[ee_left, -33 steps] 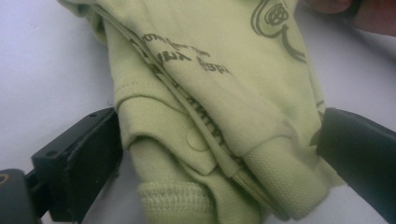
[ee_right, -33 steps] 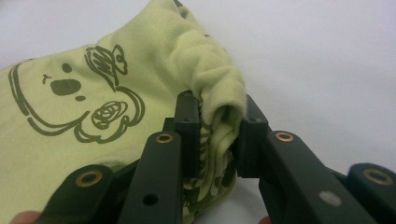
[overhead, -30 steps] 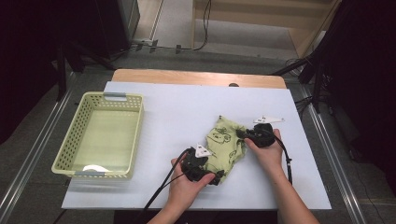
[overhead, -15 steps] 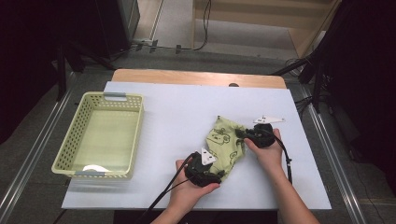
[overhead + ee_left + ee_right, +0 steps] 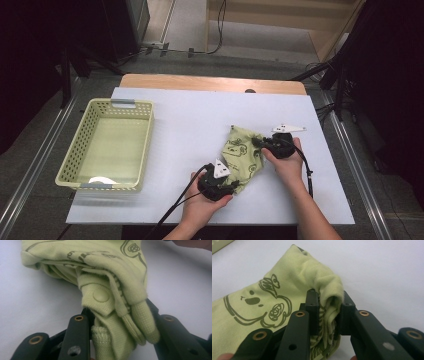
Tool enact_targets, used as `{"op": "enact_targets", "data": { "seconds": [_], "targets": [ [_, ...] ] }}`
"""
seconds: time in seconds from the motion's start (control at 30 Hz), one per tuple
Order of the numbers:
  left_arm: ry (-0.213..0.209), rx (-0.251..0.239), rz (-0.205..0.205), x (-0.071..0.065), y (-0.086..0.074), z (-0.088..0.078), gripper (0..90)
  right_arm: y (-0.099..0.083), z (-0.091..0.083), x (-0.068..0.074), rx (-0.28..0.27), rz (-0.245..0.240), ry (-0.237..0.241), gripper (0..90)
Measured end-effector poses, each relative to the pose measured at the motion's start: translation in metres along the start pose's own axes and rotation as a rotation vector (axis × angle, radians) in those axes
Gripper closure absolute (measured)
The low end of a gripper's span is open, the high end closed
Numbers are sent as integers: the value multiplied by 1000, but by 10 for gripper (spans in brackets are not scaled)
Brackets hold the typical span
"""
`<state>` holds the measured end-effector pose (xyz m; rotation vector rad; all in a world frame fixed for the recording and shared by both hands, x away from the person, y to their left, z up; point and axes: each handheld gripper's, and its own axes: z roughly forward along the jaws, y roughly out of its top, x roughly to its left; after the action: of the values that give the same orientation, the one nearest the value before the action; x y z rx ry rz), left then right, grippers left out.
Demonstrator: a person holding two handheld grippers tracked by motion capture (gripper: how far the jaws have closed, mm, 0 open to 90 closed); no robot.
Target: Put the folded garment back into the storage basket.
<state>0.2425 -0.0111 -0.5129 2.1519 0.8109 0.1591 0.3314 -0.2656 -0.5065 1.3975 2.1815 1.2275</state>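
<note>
Green cloth (image 5: 240, 156) with a cartoon print lies bunched on the white table (image 5: 200, 125), at about 4 o'clock from the table's middle. You hold it from two sides.

Your left gripper (image 5: 223, 186) sits at 7 o'clock of the cloth, near the front edge of the table. Its claw has just been closing, and now it is narrow. In the left gripper view the cloth (image 5: 110, 300) is between the two black jaws, and both press on a thick fold. That fold has a round snap button (image 5: 101, 295), a ribbed hem and a little round ring (image 5: 132, 327). So this claw holds the cloth.

Your right gripper (image 5: 260, 143) sits at 2 o'clock of the cloth. In the right gripper view its claw is narrow too, and it pinches a soft bunched fold of the cloth (image 5: 287, 290) tight between the jaws. The cartoon face with a flower shows at 9 o'clock of that pinch.

A pale green basket (image 5: 80, 155) with holes in its walls stands well apart, at 9 o'clock on the table. A small white thing (image 5: 102, 180) lies inside it, at the near end.
</note>
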Motion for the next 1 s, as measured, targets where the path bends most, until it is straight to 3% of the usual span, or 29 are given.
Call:
{"op": "enact_targets", "data": {
  "seconds": [0.47, 1.0],
  "targets": [
    [19, -85, 37, -1, 0, -11, 647, 8, -11, 2, -44, -9, -26, 731],
    [34, -114, 52, 5, 6, -22, 647, 14, -14, 6, -71, -4, -39, 731]
  ]
}}
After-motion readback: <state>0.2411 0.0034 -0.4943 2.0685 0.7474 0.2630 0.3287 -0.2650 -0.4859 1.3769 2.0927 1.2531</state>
